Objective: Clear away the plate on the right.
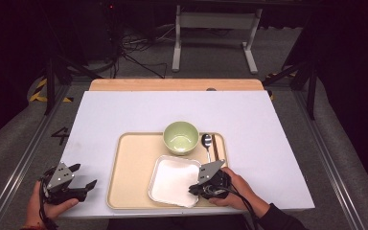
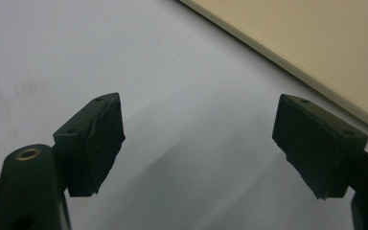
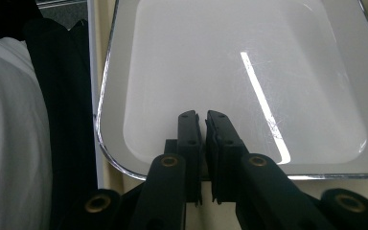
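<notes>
So the right gripper (image 1: pixel 197 188) sits at the near right edge of the white square plate (image 1: pixel 175 179), which lies on the beige tray (image 1: pixel 129 167) just near of the green bowl (image 1: pixel 181 137). Its jaws are almost together, a thin gap left, apparently straddling the plate's rim; whether they really pinch it I can't tell. I'd seat the rim deeper before lifting, or that slick plate could tip out. The left gripper (image 1: pixel 84 178) idles wide open and empty over the table, left of the tray. The right gripper view shows that rim detail; the high view adds the spoon (image 1: pixel 206 142).
</notes>
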Action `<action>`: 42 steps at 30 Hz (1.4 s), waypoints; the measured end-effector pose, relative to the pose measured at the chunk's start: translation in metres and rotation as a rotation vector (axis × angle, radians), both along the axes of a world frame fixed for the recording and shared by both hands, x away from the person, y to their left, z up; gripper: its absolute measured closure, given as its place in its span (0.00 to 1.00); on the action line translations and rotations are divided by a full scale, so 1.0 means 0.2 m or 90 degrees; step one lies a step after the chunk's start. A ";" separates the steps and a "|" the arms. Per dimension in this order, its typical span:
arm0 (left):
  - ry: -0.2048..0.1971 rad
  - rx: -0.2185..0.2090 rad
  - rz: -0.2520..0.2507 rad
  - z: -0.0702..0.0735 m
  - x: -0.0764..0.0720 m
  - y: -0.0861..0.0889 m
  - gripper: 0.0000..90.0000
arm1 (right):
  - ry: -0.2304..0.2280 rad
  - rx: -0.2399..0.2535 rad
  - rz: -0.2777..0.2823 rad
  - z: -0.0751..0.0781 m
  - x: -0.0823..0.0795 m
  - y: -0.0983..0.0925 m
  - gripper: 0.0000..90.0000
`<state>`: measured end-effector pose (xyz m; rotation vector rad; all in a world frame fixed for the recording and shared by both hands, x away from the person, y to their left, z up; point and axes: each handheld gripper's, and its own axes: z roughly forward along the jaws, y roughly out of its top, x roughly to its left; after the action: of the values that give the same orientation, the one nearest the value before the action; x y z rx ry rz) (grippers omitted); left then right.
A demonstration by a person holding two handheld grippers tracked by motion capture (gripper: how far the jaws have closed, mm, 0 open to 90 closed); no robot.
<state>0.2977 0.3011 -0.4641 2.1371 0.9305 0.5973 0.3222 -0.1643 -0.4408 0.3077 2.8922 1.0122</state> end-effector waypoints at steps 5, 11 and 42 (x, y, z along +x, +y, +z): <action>0.001 -0.002 -0.001 0.00 0.00 0.00 0.21 | -0.003 -0.002 -0.008 0.00 0.00 -0.03 0.93; 0.002 -0.003 -0.002 0.00 0.00 0.00 0.21 | -0.007 -0.006 -0.018 0.01 -0.01 -0.08 0.89; -0.002 -0.002 -0.008 0.00 0.01 -0.01 0.21 | -0.073 0.038 -0.086 0.08 0.04 -0.16 0.64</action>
<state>0.2997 0.2992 -0.4642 2.1379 0.9150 0.5921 0.3308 -0.1968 -0.4250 0.4274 2.7019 1.0582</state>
